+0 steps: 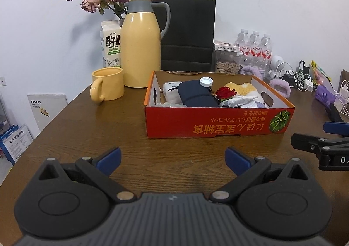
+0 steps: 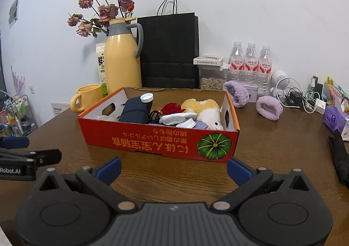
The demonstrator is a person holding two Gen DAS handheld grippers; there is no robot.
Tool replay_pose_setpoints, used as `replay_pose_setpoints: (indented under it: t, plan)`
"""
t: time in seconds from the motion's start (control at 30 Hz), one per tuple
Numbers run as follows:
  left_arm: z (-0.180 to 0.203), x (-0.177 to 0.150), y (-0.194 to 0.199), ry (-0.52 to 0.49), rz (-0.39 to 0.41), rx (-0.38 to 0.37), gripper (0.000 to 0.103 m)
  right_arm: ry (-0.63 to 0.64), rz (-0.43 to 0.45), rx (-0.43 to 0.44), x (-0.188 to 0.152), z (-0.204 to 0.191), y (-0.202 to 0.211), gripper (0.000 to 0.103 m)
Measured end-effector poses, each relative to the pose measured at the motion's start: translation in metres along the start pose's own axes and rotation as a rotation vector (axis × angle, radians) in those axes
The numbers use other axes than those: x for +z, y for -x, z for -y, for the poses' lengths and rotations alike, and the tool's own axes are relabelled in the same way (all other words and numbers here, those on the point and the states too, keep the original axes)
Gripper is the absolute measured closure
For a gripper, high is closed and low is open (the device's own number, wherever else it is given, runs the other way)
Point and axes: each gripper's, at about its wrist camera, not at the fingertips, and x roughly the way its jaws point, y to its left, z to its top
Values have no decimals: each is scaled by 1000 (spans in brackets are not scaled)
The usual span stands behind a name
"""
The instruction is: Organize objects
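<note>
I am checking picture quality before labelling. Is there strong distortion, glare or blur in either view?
Left wrist view: fisheye bends the table edge, corners dark; a soft highlight on the yellow thermos jug; the red cardboard box print is sharp. Right wrist view: same curvature, the wall poster at the left edge is stretched and unclear; flowers cast only a faint shadow.

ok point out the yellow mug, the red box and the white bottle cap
yellow mug (image 1: 108, 84), left wrist view, on its side wall
red box (image 2: 152, 143), right wrist view, on its printed front wall
white bottle cap (image 2: 146, 98), right wrist view, on its top
</note>
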Motion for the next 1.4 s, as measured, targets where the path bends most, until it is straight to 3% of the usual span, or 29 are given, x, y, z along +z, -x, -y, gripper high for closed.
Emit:
replay_pose_setpoints:
  t: [1.4]
  plan:
    - [-1, -3, 0, -2, -3, -8, 0, -2, 0, -1, -1, -2, 1, 0]
